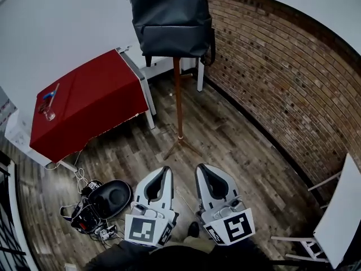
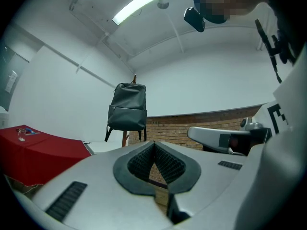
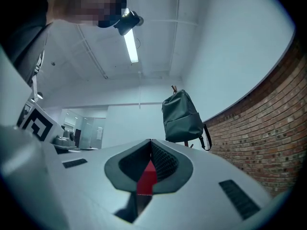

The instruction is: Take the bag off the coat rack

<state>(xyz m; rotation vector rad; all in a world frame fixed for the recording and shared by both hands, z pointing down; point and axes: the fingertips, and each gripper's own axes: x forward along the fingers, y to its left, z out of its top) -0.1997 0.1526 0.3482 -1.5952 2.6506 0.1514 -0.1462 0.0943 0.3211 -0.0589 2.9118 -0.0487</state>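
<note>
A dark grey backpack (image 1: 170, 17) hangs at the top of a thin wooden coat rack (image 1: 178, 100) that stands on the wooden floor by the brick wall. The backpack (image 2: 127, 106) is also ahead in the left gripper view, and the backpack (image 3: 181, 116) shows up and to the right in the right gripper view. My left gripper (image 1: 167, 169) and right gripper (image 1: 199, 168) are side by side near the person's body, well short of the rack's feet. Both are shut with nothing between their fingers.
A table under a red cloth (image 1: 84, 103) stands left of the rack, with a glass (image 1: 48, 114) on it. A black helmet-like object and cables (image 1: 101, 205) lie on the floor at the lower left. A white folding table (image 1: 341, 213) is at the right edge.
</note>
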